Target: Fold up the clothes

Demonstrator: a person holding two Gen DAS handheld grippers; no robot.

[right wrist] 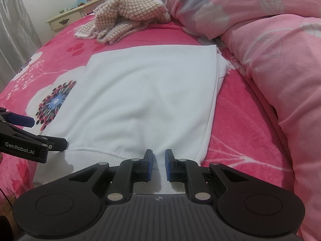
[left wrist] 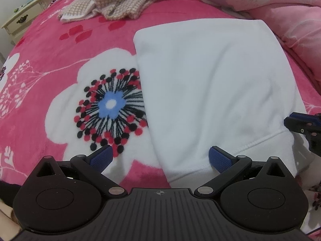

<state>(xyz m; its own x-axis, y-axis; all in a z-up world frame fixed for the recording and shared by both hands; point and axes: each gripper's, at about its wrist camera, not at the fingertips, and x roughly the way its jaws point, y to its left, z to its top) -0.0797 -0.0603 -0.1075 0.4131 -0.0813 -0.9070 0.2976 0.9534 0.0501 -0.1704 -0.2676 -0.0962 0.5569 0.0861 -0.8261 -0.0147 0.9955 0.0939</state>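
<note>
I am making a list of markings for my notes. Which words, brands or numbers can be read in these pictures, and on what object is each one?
"GenRobot.AI": white letters on the black side of the left gripper, seen from the right wrist camera.
No other text is readable; the small items on the bedside table are too small to tell.

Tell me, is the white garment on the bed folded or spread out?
Folded. The white garment lies as a neat rectangle, and stacked layer edges show along its right side, with a ribbed hem nearest the camera.

Folded garment (right wrist: 146, 92) lay flat on the bed (right wrist: 236, 120) before my claws; knit heap (right wrist: 128, 18) behind it; quilt (right wrist: 280, 60) to its right; nightstand (right wrist: 68, 20) beyond the bed's far-left corner.
</note>
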